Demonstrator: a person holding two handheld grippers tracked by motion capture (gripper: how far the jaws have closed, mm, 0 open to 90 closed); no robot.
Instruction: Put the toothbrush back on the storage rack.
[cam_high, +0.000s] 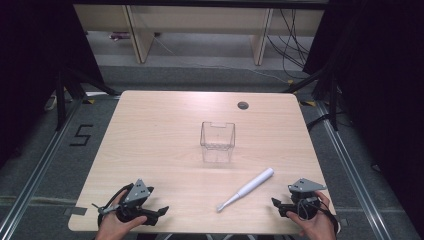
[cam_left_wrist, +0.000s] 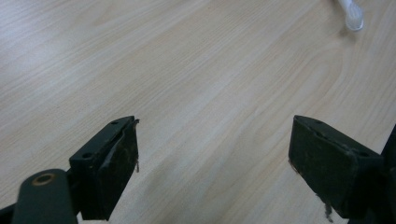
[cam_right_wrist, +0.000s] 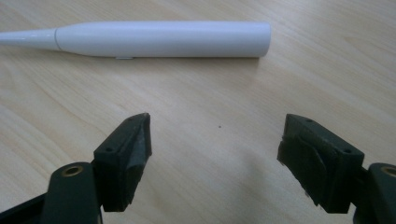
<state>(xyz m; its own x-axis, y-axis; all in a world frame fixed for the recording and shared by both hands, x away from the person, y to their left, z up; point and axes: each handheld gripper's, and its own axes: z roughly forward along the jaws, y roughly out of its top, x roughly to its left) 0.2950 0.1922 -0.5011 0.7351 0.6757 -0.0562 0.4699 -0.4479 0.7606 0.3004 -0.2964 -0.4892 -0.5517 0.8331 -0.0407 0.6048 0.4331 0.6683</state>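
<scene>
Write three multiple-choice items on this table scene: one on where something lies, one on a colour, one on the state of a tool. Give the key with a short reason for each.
1. Where does the electric toothbrush lie?
A. Inside the clear container
B. Flat on the table, nearer the right tool
C. Held in the left tool

2. What colour is the toothbrush?
A. White
B. Red
C. Black

3. How does the right tool stand?
A. Shut on the toothbrush
C. Shut on nothing
B. Open, holding nothing

Key: 1 B, it lies on the table in front of the clear container, closer to the right tool than to the left tool. 2 A, its body shows white. 3 B, the jaws stand wide apart over bare wood.
</scene>
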